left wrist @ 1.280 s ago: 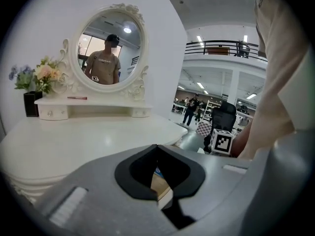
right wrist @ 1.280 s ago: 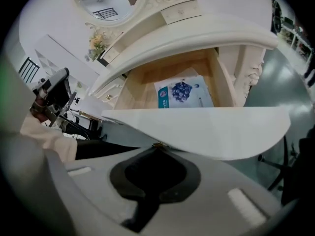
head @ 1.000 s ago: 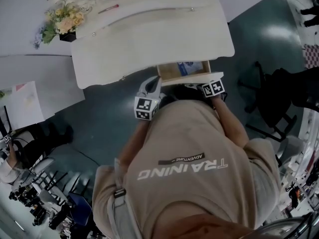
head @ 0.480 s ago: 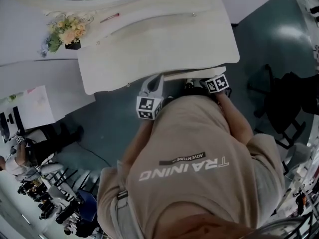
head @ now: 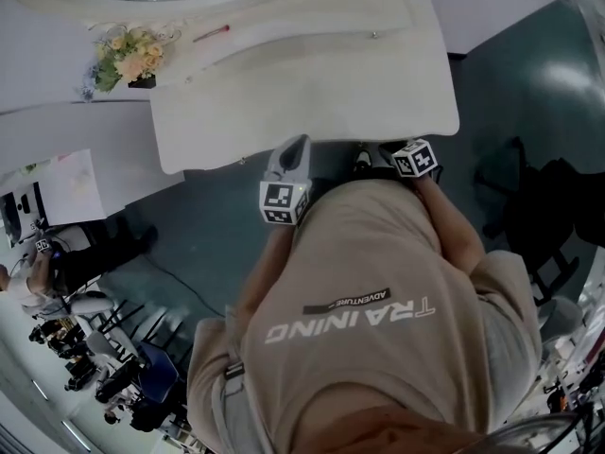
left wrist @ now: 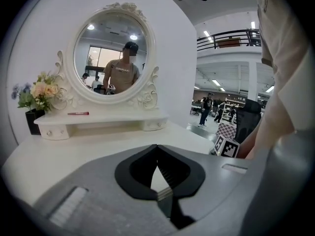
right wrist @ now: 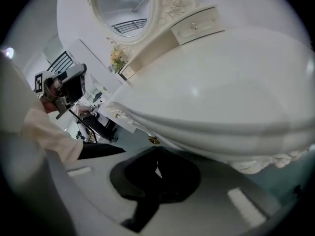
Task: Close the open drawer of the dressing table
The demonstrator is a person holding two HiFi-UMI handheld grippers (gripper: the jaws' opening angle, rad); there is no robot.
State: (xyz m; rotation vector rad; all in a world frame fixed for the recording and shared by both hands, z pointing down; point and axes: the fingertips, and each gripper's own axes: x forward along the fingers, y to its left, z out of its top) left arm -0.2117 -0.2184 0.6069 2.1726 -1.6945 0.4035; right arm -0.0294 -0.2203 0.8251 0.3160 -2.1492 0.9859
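Standing close against the front edge of the bench, the person has both tools at that edge. No open drawer box projects past the edge in the head view. On that evidence the drawer is judged to lie in under the overhang, between the two tools and ahead of both.

The left gripper has its jaws pressed together on nothing; it is raised above the top and faces the oval mirror. The right gripper also has its jaws pressed together and empty. It sits lower and points under the moulded lip, with a small brass knob just beyond its tips.

The drawer's travel runs straight away from the person. The right gripper is nearer the front panel, but whether they touch cannot be told. Any last seating push would go forward from there.
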